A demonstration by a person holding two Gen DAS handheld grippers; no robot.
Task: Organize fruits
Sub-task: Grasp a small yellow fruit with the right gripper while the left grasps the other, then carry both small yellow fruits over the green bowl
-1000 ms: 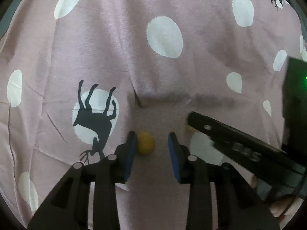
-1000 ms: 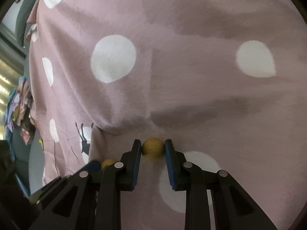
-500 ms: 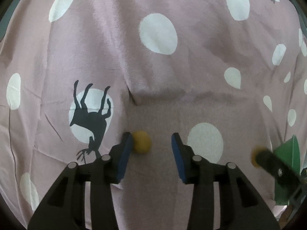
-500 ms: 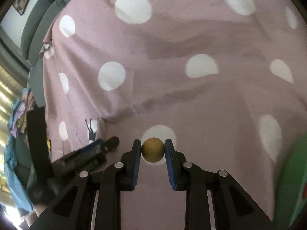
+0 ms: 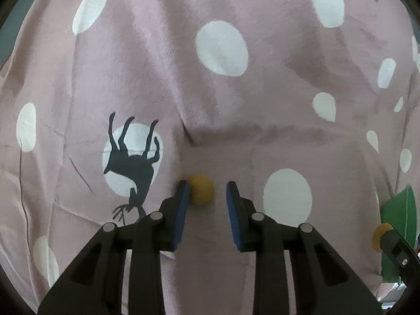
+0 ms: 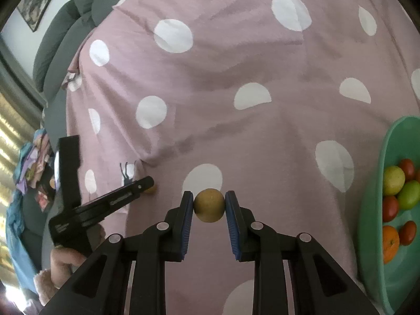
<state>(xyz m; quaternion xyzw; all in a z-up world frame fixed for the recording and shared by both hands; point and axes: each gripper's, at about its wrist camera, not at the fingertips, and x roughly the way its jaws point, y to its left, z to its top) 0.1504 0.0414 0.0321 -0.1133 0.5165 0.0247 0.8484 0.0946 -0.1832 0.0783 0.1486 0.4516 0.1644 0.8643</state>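
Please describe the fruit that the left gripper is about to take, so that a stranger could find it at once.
On the pink dotted cloth, find the black deer print. Just right of it lies a small round yellow fruit, between the open left gripper fingers. Its twin is off the cloth, clamped in the right gripper.

My right tongs [image 6: 209, 204] grip a small round yellow-brown fruit [image 6: 209, 205] between both blue pads, raised off the cloth. My left tongs [image 5: 207, 197] sit low with jaws apart, the left pad touching a second yellow fruit [image 5: 201, 189].
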